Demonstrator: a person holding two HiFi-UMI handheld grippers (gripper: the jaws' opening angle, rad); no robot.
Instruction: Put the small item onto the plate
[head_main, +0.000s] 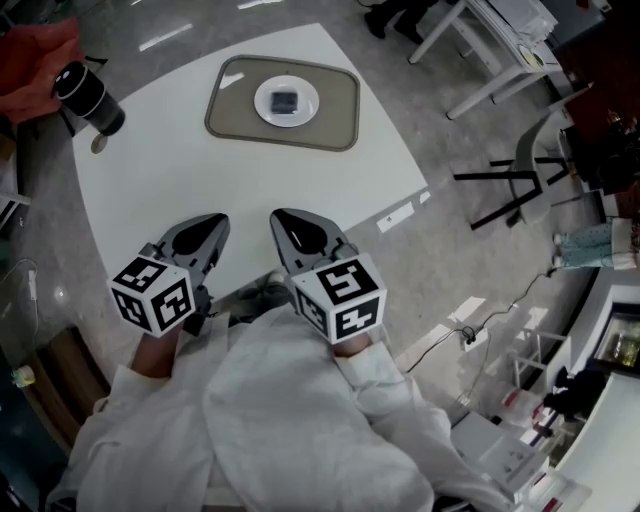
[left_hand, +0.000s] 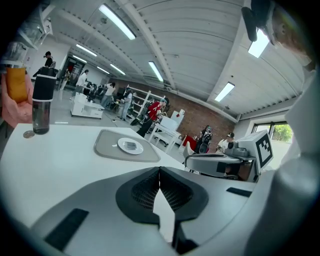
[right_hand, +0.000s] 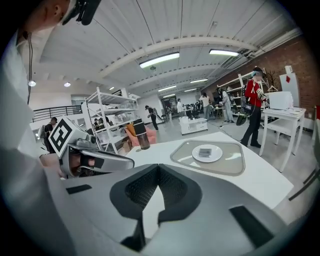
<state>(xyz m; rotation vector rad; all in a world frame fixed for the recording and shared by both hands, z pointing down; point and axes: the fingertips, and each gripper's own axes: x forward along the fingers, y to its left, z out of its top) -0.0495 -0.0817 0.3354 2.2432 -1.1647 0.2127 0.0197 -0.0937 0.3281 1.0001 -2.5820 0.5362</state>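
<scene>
- White table (head_main: 180, 190) with rounded corners, nothing fancy.
- Greyish-tan mat (head_main: 330, 125) lies flat on it, well out ahead of the left tool (head_main: 215, 228) and the right tool (head_main: 288, 225), a bit to the right tool's side.
- Dark bottle (head_main: 90, 98) stands upright far ahead-left of the left tool, near the table's edge.
- Small round disc (head_main: 99, 145) lies just beside the bottle.

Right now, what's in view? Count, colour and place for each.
table: 1, white, under everything
placemat: 1, grey-beige, far side of table
plate: 1, white, centred on placemat
small item: 1, dark, lying on the plate
bottle: 1, dark with black cap, table's far left corner
small disc: 1, grey, beside the bottle
desk: 1, white, on the floor beyond the table's right
sleeves: 2, white, near edge
left gripper: 1, grey, near edge, jaws together, empty
right gripper: 1, grey, beside it, jaws together, empty
</scene>
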